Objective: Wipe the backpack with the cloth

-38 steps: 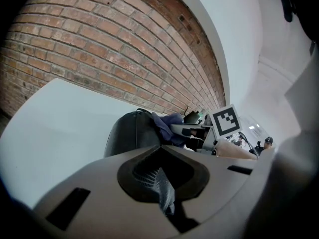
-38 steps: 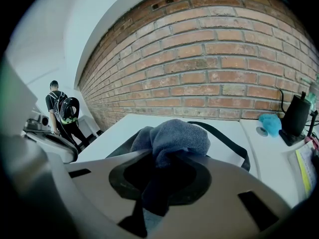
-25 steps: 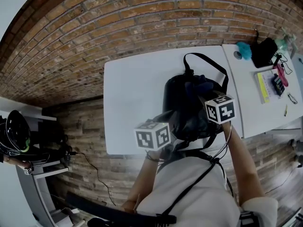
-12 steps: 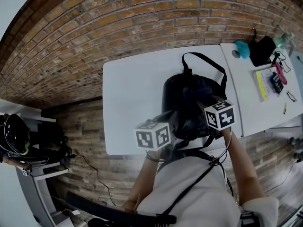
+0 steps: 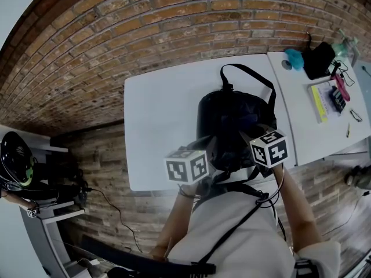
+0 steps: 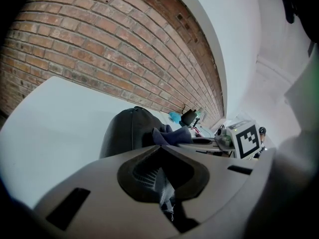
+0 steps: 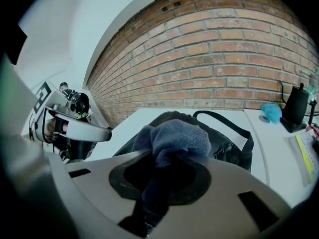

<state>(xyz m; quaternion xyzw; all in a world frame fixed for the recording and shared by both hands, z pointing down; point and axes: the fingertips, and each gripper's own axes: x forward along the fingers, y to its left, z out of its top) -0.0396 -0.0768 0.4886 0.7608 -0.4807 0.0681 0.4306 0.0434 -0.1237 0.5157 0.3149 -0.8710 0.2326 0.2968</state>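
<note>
**Cloth on the backpack, wipe in hand**

The white table (image 5: pixel 156 120) carries the black backpack (image 5: pixel 220 117), which lies by the table's near edge, just in front of the person. Its carry loop (image 5: pixel 249 74) points away toward the brick wall.

The left gripper (image 6: pixel 160 176) sits at the backpack's near left corner. Its jaws are closed on a thin grey strip (image 6: pixel 164 193) of fabric. This is probably a tab or strap end of the backpack, though the views do not settle it.

The right gripper (image 7: pixel 158 183) is over the backpack's near right part. Its jaws are clamped on the dark blue cloth (image 7: pixel 179 136), whose bunched free end bulges out past the jaws and lies against the backpack's top panel.

By my reading the wiping step itself is in hand, with one gripper anchoring the backpack while the other brings the cloth to its surface.

The next move likely calls for dragging the cloth across the panel with light downward pressure. The right jaws need to stay tight so the cloth does not slip out. The left grip should hold the backpack from sliding or bunching under the stroke.
</note>
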